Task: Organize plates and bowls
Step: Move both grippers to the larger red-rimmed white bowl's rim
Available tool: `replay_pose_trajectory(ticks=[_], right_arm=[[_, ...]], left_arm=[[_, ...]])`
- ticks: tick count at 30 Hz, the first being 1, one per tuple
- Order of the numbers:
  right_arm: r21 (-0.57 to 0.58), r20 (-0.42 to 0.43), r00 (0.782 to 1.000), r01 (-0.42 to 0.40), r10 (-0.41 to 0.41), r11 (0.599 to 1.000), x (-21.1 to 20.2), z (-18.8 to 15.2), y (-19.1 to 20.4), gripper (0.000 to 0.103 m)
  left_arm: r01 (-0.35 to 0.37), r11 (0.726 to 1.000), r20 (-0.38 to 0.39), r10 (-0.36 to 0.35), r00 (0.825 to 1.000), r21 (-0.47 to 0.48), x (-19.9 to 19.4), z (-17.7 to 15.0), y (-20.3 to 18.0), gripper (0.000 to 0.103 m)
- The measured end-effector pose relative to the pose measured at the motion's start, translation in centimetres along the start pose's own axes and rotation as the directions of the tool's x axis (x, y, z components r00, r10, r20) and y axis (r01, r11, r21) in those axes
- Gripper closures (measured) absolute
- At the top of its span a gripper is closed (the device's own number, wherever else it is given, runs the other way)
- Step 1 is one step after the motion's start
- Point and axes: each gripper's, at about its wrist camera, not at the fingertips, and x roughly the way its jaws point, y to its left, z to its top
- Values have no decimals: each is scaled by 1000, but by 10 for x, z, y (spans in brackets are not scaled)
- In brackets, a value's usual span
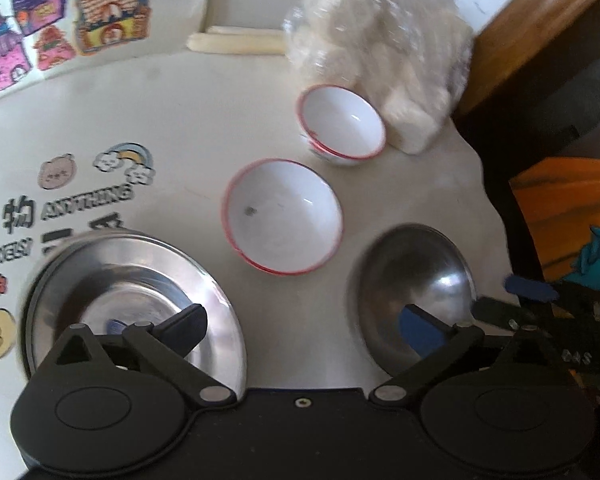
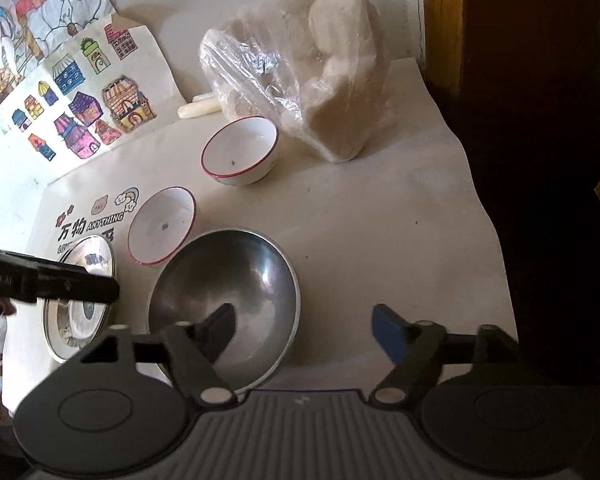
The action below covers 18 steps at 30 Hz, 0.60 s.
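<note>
Setting: a home, most likely a family dining or kitchen corner. Evidence noted:

- Table covered with a cream cloth (image 2: 380, 220) printed with cartoon motifs, a rainbow, a small face, Chinese characters and the word ANYTHING (image 2: 100, 220)
- Wall behind carries hand-coloured paper cut-outs of little houses (image 2: 84, 108) and a colouring-page drawing (image 2: 24, 12), child's work by the look of it
- Everyday tableware laid out: two white red-rimmed bowls (image 2: 240, 152) (image 2: 162, 232), a steel bowl (image 2: 224, 300), a steel plate (image 2: 80, 304)
- A clear plastic bag of pale lumps, apparently food (image 2: 312, 80), against the wall
- Wooden furniture edge (image 2: 440, 20) at the right

No lab or shop fittings visible
</note>
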Motion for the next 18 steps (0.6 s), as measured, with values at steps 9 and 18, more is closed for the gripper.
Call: replay_pose_trajectory(ticks=[9, 18], right_arm=[[-25, 18, 999, 31, -31, 999, 5, 6, 24, 0], [-80, 69, 995, 75, -70, 994, 11, 21, 51, 0]], left_arm=[[-72, 997, 63, 72, 995, -3, -5, 15, 38, 1], [-117, 988, 76, 110, 991, 99, 7, 33, 51, 1]])
